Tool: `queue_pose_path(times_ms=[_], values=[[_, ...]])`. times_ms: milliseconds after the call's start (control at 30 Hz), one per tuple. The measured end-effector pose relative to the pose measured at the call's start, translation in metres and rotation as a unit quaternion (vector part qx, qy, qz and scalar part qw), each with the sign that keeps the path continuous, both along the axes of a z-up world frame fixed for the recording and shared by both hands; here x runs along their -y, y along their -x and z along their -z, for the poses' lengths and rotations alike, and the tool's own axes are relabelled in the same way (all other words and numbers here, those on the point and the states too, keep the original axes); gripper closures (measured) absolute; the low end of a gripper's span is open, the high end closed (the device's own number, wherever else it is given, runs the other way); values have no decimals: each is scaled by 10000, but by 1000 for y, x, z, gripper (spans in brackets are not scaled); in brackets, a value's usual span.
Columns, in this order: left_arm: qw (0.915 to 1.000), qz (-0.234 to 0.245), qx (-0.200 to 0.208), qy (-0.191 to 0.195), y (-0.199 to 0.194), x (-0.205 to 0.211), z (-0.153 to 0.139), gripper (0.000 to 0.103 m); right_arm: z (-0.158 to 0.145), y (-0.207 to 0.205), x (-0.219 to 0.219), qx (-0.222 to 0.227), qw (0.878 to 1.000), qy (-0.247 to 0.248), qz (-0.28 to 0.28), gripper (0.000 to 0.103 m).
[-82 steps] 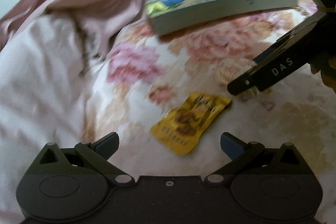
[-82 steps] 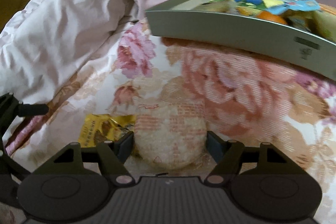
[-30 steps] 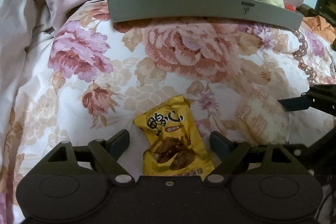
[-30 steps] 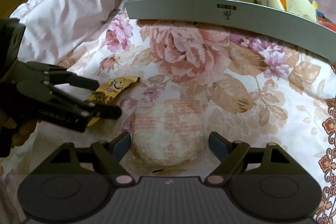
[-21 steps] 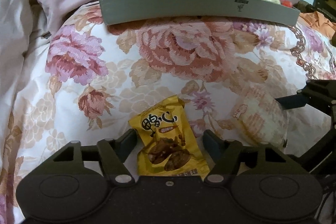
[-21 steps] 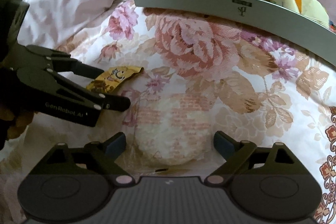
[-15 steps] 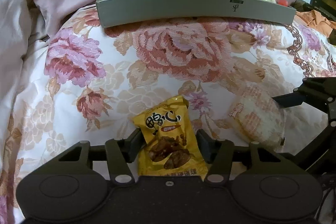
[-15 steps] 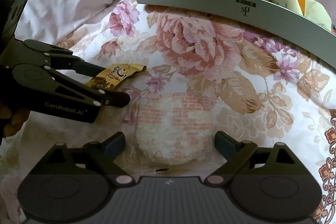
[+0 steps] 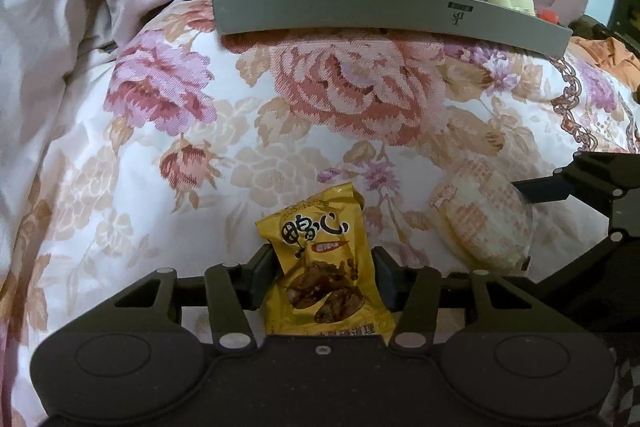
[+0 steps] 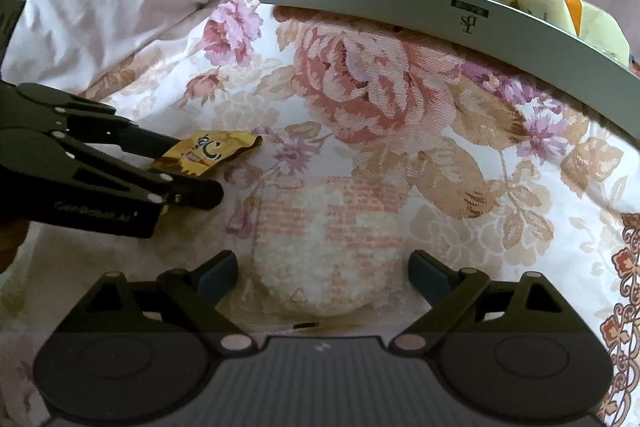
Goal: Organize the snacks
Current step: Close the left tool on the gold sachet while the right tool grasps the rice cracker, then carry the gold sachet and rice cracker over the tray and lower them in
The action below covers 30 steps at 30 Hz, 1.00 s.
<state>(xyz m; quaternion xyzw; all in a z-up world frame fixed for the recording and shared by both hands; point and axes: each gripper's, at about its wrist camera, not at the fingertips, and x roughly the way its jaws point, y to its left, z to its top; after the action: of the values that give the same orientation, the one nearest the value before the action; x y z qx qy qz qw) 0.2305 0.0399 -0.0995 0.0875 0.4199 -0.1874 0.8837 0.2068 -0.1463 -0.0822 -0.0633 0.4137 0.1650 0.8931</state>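
Left wrist view
- Left gripper (image 9: 324,269): we find it clenched on the yellow packet (image 9: 324,275); its jaws have just been closing, and both pads now press the packet's sides.
- Yellow packet: upright between the pads, its top edge standing clear of the quilt (image 9: 200,163).
- Rice cracker (image 9: 484,223): in a clear wrapper, flat on the quilt, just right of the packet and apart from it.
- Right gripper: we see only one finger (image 9: 544,185) coming in from the right edge, its tip at the cracker's far side.
- Box (image 9: 360,9): grey, shallow, at the far end of the quilt, holding assorted wrapped snacks.

Right wrist view
- Right gripper (image 10: 322,277): released; we note both pads stand apart from the cracker (image 10: 326,247), which lies on the quilt (image 10: 480,163) between them.
- Left gripper (image 10: 188,167): enters from the left, grasping the packet (image 10: 208,153), whose end sticks out past the fingertips.
- Box (image 10: 420,11): beyond the cracker, well apart, with snacks above its rim at the right.
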Motion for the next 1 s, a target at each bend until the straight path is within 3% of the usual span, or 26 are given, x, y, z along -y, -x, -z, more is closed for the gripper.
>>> queue_pose_path(times_ms=[133, 233, 367, 700, 1000], values=[[9996, -287, -59, 56, 7, 1, -2, 53, -1, 1, 1, 58, 10000, -14, 10, 16], [9979, -612, -130, 172, 12, 1, -3, 56, -2, 3, 2, 134, 9999, -23, -42, 28], [9961, -861, -16, 201, 20, 3, -3, 59, -3, 7, -3, 254, 9995, 116, -120, 28], [9960, -828, 293, 147, 25, 5, -5, 60, -4, 11, -1, 482, 9987, 136, -73, 28], [9931, -757, 896, -13, 30, 11, -15, 60, -10, 21, -3, 984, 9946, 278, -155, 28]])
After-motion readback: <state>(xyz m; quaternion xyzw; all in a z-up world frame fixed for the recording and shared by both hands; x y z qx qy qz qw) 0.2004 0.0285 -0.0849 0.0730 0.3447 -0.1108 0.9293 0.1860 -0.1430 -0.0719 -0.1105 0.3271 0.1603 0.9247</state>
